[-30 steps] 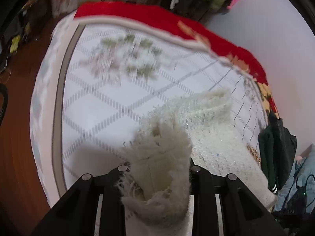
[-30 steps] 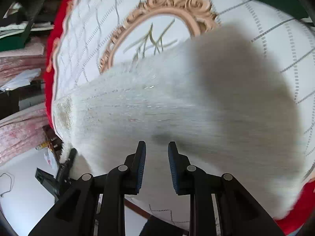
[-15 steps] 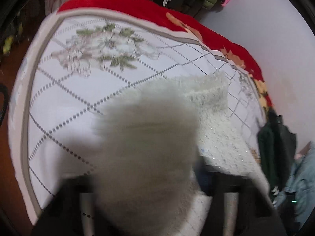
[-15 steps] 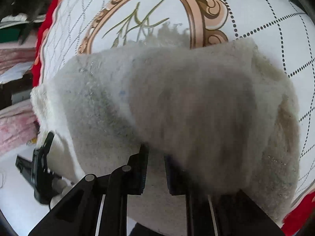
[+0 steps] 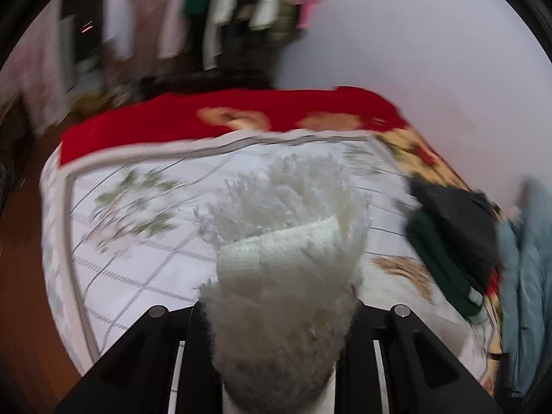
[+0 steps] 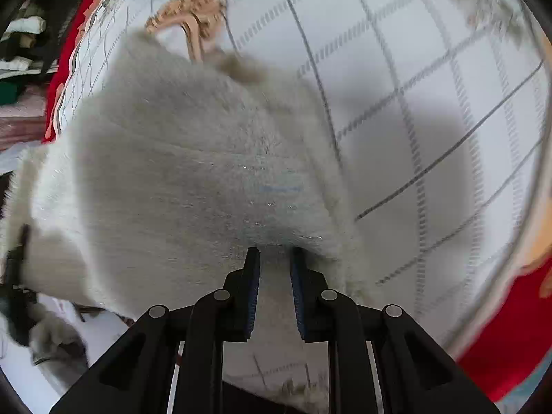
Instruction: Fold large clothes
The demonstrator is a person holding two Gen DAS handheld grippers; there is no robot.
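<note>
Left gripper (image 5: 281, 314) pinches the fluffy white garment (image 5: 286, 227); right gripper (image 6: 274, 276) pinches its edge above the quilt (image 6: 431, 103). Shallow bites may slip, collapsing the fold.

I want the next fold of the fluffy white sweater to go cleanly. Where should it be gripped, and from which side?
By its edges, from above. The left gripper is shut on a bunched ribbed edge of the white sweater; the right gripper pinches its near edge. The middle lies flat on the bedspread, with no fold to pinch.
</note>
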